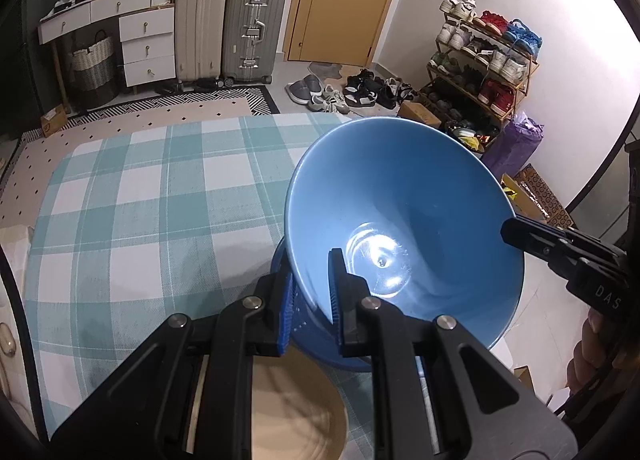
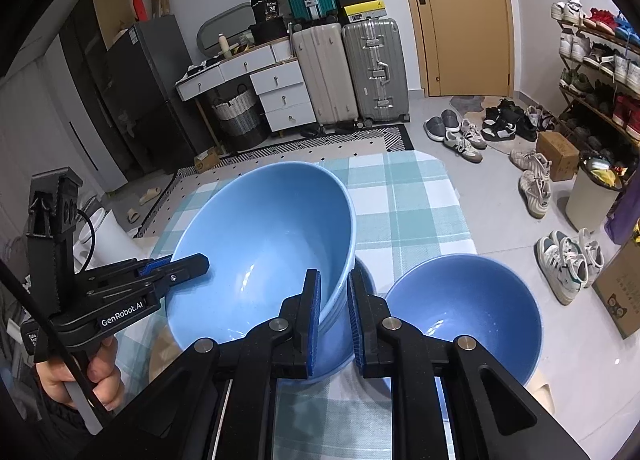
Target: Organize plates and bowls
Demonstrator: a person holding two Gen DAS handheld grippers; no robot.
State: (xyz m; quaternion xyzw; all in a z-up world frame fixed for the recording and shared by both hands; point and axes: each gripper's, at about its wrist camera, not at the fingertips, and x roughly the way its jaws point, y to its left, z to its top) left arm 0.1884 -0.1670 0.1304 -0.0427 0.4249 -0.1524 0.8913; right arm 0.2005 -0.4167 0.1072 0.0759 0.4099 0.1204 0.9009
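Note:
A large light-blue bowl [image 1: 400, 200] [image 2: 264, 244] hangs tilted over the checked tablecloth [image 1: 140, 200], held by both grippers on opposite sides of its rim. My left gripper [image 1: 312, 272] is shut on the near rim, one pad inside the bowl and one outside; the right wrist view shows it at the bowl's left edge [image 2: 196, 260]. My right gripper [image 2: 335, 280] is shut on the other side of the rim, and it appears at the far right of the left wrist view [image 1: 516, 230]. Under the bowl a darker blue dish [image 1: 316, 344] shows; contact cannot be told. A smaller blue bowl [image 2: 464, 316] stands to the right.
A tan plate [image 1: 300, 412] lies on the cloth near the table's front edge. Beyond the table are a patterned rug [image 1: 160, 108], suitcases [image 1: 252, 28], a white drawer unit [image 1: 148, 44], a door [image 2: 468, 20], loose shoes [image 2: 532, 184] and a shoe rack [image 1: 480, 60].

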